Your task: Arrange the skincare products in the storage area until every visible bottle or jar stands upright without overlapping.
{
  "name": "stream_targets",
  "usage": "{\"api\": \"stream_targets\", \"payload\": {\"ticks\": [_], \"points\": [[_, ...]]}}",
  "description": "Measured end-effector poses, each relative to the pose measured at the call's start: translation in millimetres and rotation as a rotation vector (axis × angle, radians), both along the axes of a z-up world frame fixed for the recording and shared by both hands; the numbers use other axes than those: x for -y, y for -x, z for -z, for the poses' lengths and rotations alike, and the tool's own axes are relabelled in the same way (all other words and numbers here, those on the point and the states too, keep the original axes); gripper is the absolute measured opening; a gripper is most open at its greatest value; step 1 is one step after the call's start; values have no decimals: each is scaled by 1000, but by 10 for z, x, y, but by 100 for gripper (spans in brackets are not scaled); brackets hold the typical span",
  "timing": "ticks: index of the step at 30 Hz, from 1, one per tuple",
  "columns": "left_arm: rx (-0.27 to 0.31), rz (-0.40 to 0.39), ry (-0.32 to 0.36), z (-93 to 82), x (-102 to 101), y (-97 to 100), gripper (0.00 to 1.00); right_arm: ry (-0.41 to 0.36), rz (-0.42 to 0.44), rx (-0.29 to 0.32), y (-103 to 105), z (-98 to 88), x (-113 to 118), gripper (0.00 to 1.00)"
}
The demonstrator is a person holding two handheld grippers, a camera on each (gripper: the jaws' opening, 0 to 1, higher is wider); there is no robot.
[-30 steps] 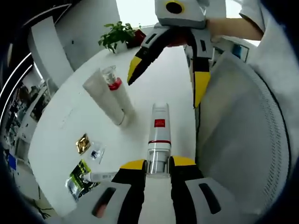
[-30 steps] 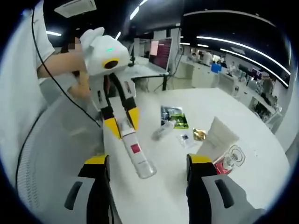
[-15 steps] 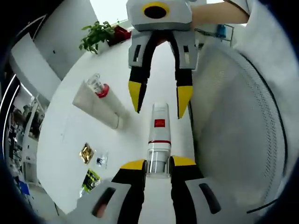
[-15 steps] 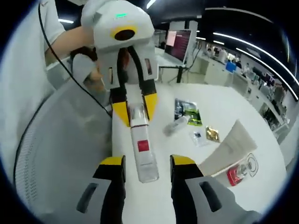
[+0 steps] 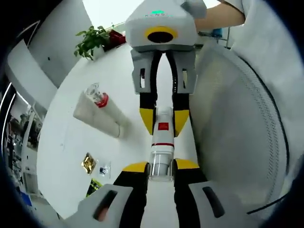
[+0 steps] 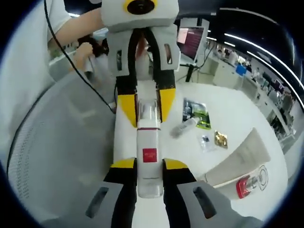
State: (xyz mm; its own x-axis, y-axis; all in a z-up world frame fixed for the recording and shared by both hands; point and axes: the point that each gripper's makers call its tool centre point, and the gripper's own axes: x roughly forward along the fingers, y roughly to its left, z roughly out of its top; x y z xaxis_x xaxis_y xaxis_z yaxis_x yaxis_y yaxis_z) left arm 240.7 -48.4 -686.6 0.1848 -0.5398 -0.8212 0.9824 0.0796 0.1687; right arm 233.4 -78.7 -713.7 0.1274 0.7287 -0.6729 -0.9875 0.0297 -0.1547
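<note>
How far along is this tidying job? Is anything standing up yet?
Nothing looks finished. In hand: the left gripper and right gripper both clamp the white bottle with the red label, one at each end, held level over the table. Left to do: the white tube and the clear red-collared bottle lie flat, touching.

Both grippers' jaws clamp the white bottle [image 5: 162, 142].

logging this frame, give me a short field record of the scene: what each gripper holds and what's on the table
held item: white bottle with red label
left gripper: shut on bottle's clear cap end
right gripper: shut on bottle's other end
bottle pose: lifted between grippers, not upright
lying on table: white tube, red-collared bottle, sachets
table: white
</note>
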Motion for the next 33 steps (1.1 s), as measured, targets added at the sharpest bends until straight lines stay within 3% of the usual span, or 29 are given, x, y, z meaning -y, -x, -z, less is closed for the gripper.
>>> {"api": "stream_targets", "payload": {"ticks": [3,8,12,16,19,21,24,26,31,33], "points": [[-19,-63,82,-11,43,-38,26,-2,8,48,-26,-36,31,18],[-77,-193,273,-78,134,-112,30,-27,61,38,-40,-56,106,18],[-77,-295,346,-91,96,-194,38,-40,97,44,-58,-79,174,18],[-121,-394,453,-155,75,-224,43,-76,148,42,-82,-130,212,18],[-190,-493,595,-231,24,-258,46,-120,197,35,-117,-177,216,18],[-238,-552,706,-317,155,-225,46,-131,215,42,-133,-189,215,18],[-335,-615,864,-396,178,-209,46,-145,248,53,-154,-200,205,18],[-367,-662,911,-357,181,-194,49,-167,277,58,-159,-215,178,18],[-379,-721,923,-234,162,-185,48,-212,327,55,-164,-261,124,19],[-403,-755,994,-286,161,-236,48,-225,337,51,-163,-266,104,19]]}}
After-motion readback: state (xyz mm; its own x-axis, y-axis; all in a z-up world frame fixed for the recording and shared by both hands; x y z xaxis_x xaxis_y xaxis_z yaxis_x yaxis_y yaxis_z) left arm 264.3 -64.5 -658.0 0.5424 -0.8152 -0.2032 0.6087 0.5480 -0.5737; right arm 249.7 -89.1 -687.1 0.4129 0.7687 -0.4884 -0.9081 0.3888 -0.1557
